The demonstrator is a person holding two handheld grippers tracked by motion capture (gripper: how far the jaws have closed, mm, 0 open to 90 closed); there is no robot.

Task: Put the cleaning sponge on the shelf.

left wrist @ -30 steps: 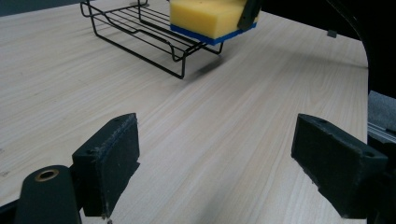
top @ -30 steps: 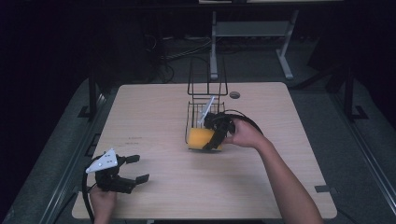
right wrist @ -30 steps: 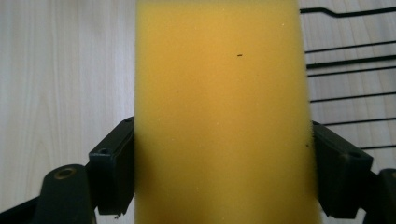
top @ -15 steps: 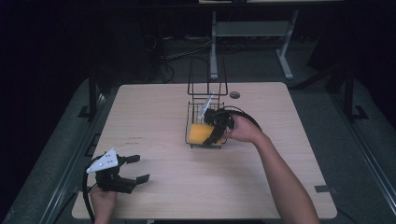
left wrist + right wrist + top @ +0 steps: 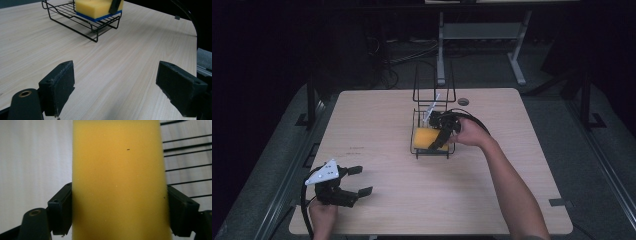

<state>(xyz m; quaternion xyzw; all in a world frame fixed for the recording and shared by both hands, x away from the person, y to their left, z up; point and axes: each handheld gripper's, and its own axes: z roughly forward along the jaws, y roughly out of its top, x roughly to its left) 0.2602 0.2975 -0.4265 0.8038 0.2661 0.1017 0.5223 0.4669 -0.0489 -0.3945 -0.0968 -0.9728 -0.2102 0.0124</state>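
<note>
A yellow sponge (image 5: 423,138) with a blue underside lies on the low shelf of a black wire rack (image 5: 414,150) at the table's middle. My right gripper (image 5: 433,143) reaches into the rack from the right, shut on the sponge. Up close, the sponge (image 5: 117,175) sits between both black pads (image 5: 60,211), with rack wires (image 5: 185,150) behind it. My left gripper (image 5: 362,180) rests open near the front left corner, holding nothing. Its own view looks past the wide-apart jaws of the left gripper (image 5: 120,85) to the sponge (image 5: 96,7) lying in the rack (image 5: 75,22).
The rack's tall wire loops (image 5: 433,80) rise at its far end. A round cable hole (image 5: 463,101) lies in the tabletop behind the rack. Bare light wood tabletop (image 5: 377,125) spreads between the two grippers. A metal stand (image 5: 482,31) sits on the floor beyond the table.
My right gripper has carried the sponge a little farther back and down onto the rack's shelf. The left gripper has stayed where it was.
</note>
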